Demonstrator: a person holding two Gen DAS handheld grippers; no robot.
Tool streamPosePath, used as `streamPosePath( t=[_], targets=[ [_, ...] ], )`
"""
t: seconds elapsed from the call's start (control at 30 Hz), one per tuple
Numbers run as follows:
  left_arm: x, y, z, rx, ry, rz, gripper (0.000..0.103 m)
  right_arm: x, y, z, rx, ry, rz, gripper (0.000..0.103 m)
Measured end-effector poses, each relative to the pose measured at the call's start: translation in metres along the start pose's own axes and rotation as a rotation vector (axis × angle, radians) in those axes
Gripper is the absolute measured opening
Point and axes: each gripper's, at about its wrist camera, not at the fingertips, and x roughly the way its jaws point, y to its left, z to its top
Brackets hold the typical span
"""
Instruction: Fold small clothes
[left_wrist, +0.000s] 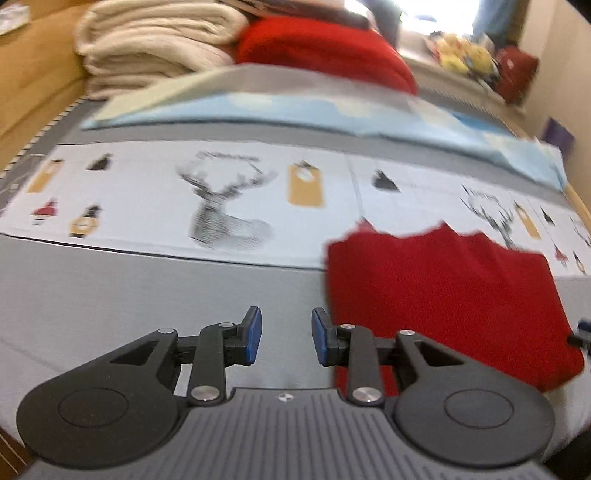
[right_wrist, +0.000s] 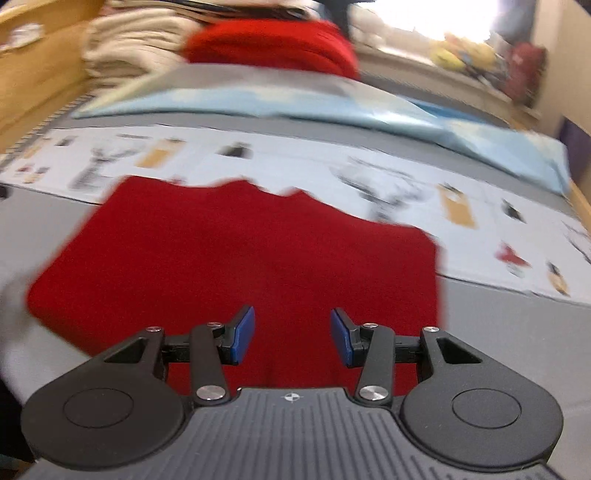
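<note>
Fingers (right_wrist: 243, 334) apart on both grippers, holding nothing. Red knit garment (right_wrist: 236, 254): likely soft, light, limp. Best pinched at near corners.

Reindeer-print paper strip (left_wrist: 221, 199), pale blue sheet (left_wrist: 280, 114), cream folded blankets (left_wrist: 147, 48) — wooden side wall (left_wrist: 33, 74) at left.

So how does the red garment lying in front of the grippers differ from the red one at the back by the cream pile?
The near red garment lies spread flat on the grey surface, alone; the far red garment sits bunched in a thick mound. The near one overlaps the reindeer-print sheet; the far one rests beside the cream folded stack, behind the light blue cloth. Both are bright red, and neither is held by a gripper.
</note>
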Motion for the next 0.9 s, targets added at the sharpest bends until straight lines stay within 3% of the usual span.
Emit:
streamPosePath(
  t=[0.3,0.43,0.53,0.7,0.9],
  targets=[
    [-0.021,0.070,0.006,-0.126,-0.053,0.053,0.033,0.017,0.160,0.003,-0.099,-0.079,0.206,0.043],
    [-0.025,0.092,0.004,-0.177,-0.056,0.055,0.033,0.032,0.229,0.004,-0.191,-0.074,0.264,0.043],
    [-0.028,0.104,0.002,-0.201,-0.056,0.056,0.033,0.048,0.267,0.004,-0.257,-0.041,0.289,0.048],
    [-0.030,0.119,-0.001,-0.231,-0.052,0.058,0.033,0.082,0.300,-0.006,-0.361,0.050,0.208,0.051],
    [-0.027,0.124,0.000,-0.235,-0.048,0.059,0.033,0.100,0.314,-0.021,-0.455,0.082,0.132,0.052]
  ],
)
